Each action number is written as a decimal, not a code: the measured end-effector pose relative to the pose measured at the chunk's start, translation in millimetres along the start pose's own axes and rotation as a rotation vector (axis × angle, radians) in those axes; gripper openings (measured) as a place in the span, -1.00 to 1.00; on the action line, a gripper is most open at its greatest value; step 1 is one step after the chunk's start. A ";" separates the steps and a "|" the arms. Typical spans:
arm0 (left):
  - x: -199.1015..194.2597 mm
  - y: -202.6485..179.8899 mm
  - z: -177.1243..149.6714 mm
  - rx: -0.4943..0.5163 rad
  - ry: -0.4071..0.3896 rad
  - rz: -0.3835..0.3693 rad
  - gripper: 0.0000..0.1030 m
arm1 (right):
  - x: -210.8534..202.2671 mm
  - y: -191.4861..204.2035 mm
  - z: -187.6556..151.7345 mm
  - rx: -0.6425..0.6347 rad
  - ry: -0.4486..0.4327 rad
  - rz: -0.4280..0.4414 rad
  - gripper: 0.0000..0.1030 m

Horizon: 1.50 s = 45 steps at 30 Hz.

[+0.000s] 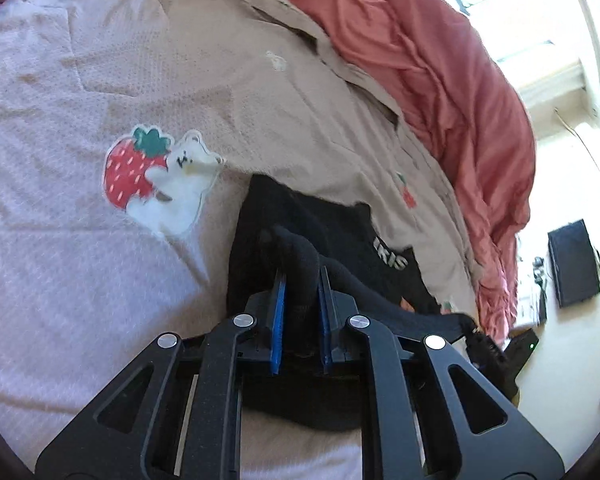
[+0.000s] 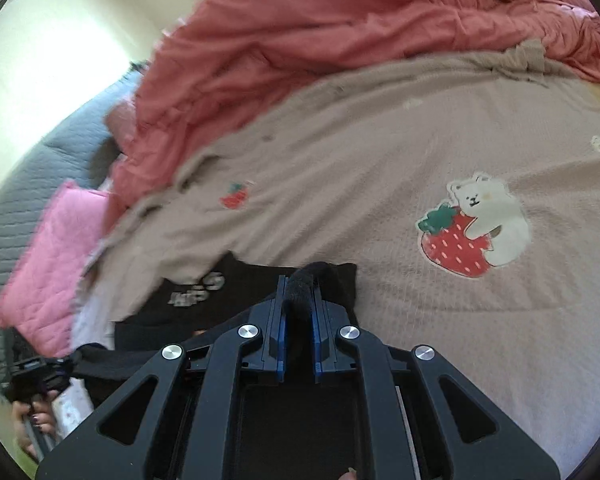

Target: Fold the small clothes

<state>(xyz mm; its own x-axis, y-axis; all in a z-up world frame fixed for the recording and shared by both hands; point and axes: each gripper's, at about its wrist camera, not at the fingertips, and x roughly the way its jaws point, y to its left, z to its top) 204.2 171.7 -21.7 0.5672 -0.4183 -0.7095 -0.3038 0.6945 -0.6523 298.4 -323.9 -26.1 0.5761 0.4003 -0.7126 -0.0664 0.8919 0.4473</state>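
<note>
Here, one black garment on one beige bedspread, left gripper and right gripper each pinching its edge, one strawberry-bear patch

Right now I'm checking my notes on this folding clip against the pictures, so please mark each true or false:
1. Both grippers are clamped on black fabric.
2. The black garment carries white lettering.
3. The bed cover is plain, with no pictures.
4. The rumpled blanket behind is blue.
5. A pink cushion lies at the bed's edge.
1. True: the left gripper and the right gripper each pinch a fold of the black garment.
2. True: the white lettering is too blurred to read.
3. False: the bed cover shows a strawberry and bear print.
4. False: the rumpled blanket is red.
5. True: the pink cushion lies there.
</note>
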 end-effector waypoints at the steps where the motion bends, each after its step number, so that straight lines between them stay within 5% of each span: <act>1: 4.7 0.2 3.9 -0.014 0.004 -0.004 -0.80 | 11.1 0.1 0.6 -0.007 0.020 -0.030 -0.83; 4: 14.9 6.0 16.8 -0.070 0.001 -0.010 -0.47 | 30.3 -9.3 1.0 0.031 0.059 -0.051 -0.80; 6: 14.3 6.3 22.7 -0.063 -0.024 -0.007 -0.42 | 29.9 -13.6 1.0 0.049 0.054 -0.035 -0.78; 8: 9.7 8.5 26.6 -0.057 -0.045 -0.040 -0.34 | 19.0 -14.2 1.5 0.045 0.011 -0.026 -0.46; 9: 5.9 10.2 26.8 -0.057 -0.057 -0.051 -0.33 | 11.9 -14.2 1.7 0.038 -0.018 -0.030 0.08; 10: 2.1 11.4 26.5 -0.052 -0.068 -0.060 -0.31 | 1.0 -14.2 1.6 0.026 -0.058 -0.024 0.25; 18: -25.9 4.0 -22.7 0.218 -0.117 0.007 -0.31 | -42.1 14.0 -29.4 -0.275 -0.120 -0.063 0.25; 22: -21.4 -15.8 -58.7 0.373 -0.059 -0.004 -0.31 | -19.8 60.0 -70.5 -0.592 0.005 -0.117 0.25; 25: -0.3 -34.6 -65.4 0.438 -0.002 0.023 -0.31 | 11.8 80.4 -76.6 -0.651 0.084 -0.165 0.21; 32: 44.6 -75.6 -50.2 0.574 0.011 0.133 -0.11 | 50.5 101.1 -51.7 -0.573 0.095 -0.162 0.20; 35: 44.4 -84.0 -28.7 0.542 -0.052 0.144 0.14 | 56.5 103.1 -34.5 -0.515 0.066 -0.169 0.23; 40: 30.2 -77.4 -0.2 0.448 -0.156 0.184 0.25 | 52.4 87.6 -9.0 -0.405 0.027 -0.214 0.23; 45: 19.0 -38.6 -8.8 0.393 -0.135 0.266 0.28 | 27.1 62.7 -15.6 -0.388 -0.021 -0.230 0.39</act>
<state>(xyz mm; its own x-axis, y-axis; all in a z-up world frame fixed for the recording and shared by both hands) 220.0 131.8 -12.3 0.6114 -0.1345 -0.7798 -0.1548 0.9461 -0.2845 297.1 -253.8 -25.8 0.6276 0.1814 -0.7571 -0.2331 0.9716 0.0395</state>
